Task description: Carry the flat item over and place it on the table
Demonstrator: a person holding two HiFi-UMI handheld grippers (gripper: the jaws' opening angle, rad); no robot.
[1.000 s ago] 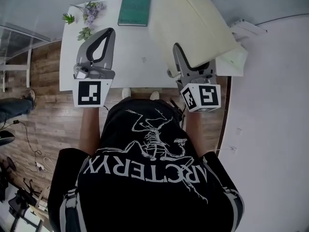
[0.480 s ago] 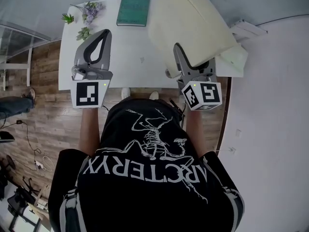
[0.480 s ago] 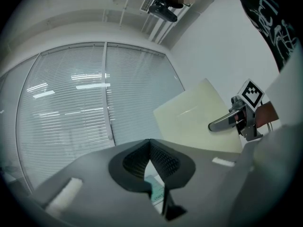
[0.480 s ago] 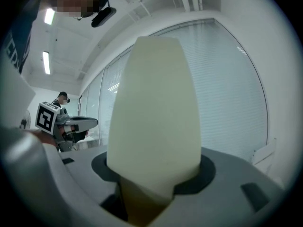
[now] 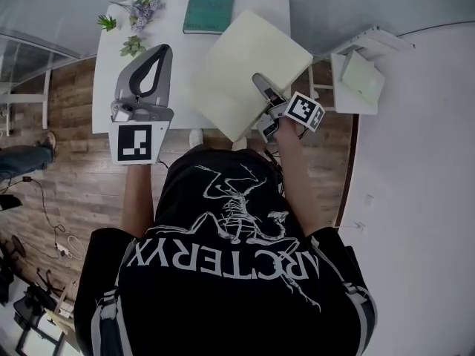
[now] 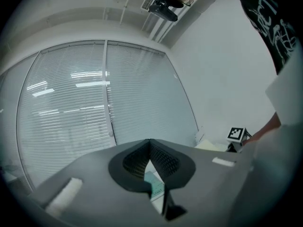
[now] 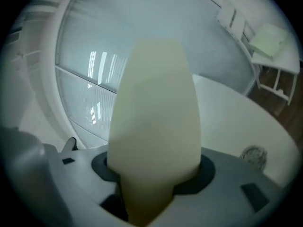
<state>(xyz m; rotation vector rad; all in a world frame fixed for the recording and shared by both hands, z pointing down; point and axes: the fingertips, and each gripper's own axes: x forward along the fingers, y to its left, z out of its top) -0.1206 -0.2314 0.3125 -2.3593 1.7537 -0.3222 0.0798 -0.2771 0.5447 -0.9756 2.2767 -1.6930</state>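
Observation:
The flat item is a cream square pad point(image 5: 249, 69). It hangs over the right half of the white table point(image 5: 182, 87), and my right gripper point(image 5: 261, 91) is shut on its near edge. In the right gripper view the pad point(image 7: 154, 112) stands up between the jaws of the right gripper point(image 7: 154, 171) and hides what lies straight ahead. My left gripper point(image 5: 165, 48) hovers over the table's left half, shut with nothing in it. In the left gripper view the left gripper point(image 6: 150, 143) shows its tips meeting.
A teal book point(image 5: 209, 7) lies at the table's far edge, with small plants point(image 5: 137, 13) at the far left corner. To the right stands a white side stand point(image 5: 371, 39) carrying another cream pad point(image 5: 361, 76). A person's leg point(image 5: 22, 162) shows on the wooden floor at left.
My right gripper has swung the pad left, from beside the side stand to over the table, and turned it flatter. The left gripper has barely moved.

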